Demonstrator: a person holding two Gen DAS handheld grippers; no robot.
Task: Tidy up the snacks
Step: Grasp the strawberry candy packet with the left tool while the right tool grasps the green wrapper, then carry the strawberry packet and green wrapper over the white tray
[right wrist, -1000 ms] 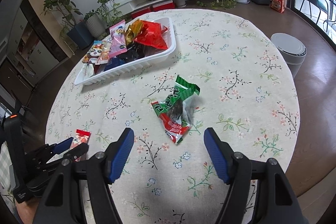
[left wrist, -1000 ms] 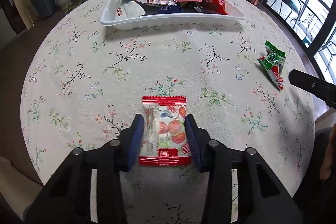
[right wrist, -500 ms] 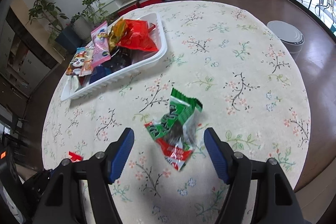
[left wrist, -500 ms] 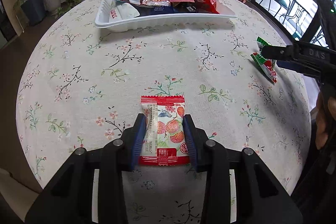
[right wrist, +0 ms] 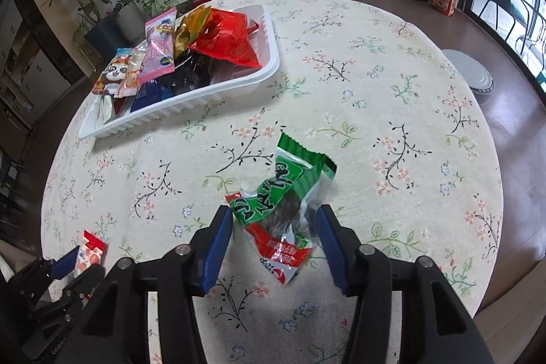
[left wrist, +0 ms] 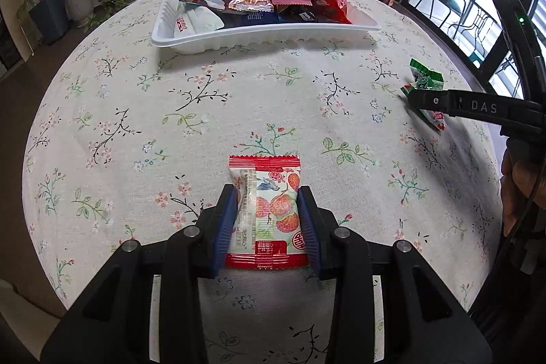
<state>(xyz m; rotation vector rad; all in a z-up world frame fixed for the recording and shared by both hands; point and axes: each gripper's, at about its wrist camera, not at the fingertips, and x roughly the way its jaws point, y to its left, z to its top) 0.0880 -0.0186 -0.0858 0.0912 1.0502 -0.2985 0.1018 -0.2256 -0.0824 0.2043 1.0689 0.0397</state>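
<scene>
On the flowered tablecloth lies a red-and-white fruit snack packet [left wrist: 269, 210], and my left gripper [left wrist: 266, 190] is shut on it, blue pads pressing both long sides. In the right wrist view that packet [right wrist: 91, 250] and the left gripper [right wrist: 73, 259] appear at the lower left. A crumpled green-and-red packet [right wrist: 290, 193] lies between the pads of my right gripper [right wrist: 273, 210], whose jaws are closing; the pads stand at its edges without squeezing it. The left wrist view shows the green packet [left wrist: 425, 78] partly behind a right fingertip [left wrist: 443, 100]. The white tray [left wrist: 266, 36] holds several snack packets.
The tray [right wrist: 191, 106] sits at the far side of the round table. A person's hand [left wrist: 515, 186] holds the right gripper at the table's right edge. Potted plants, a low white TV shelf and a round white bin [right wrist: 477, 77] stand on the floor beyond.
My right gripper has come forward and down over the green packet, and its jaws have narrowed around it. The left gripper has kept its hold on the red-and-white packet.
</scene>
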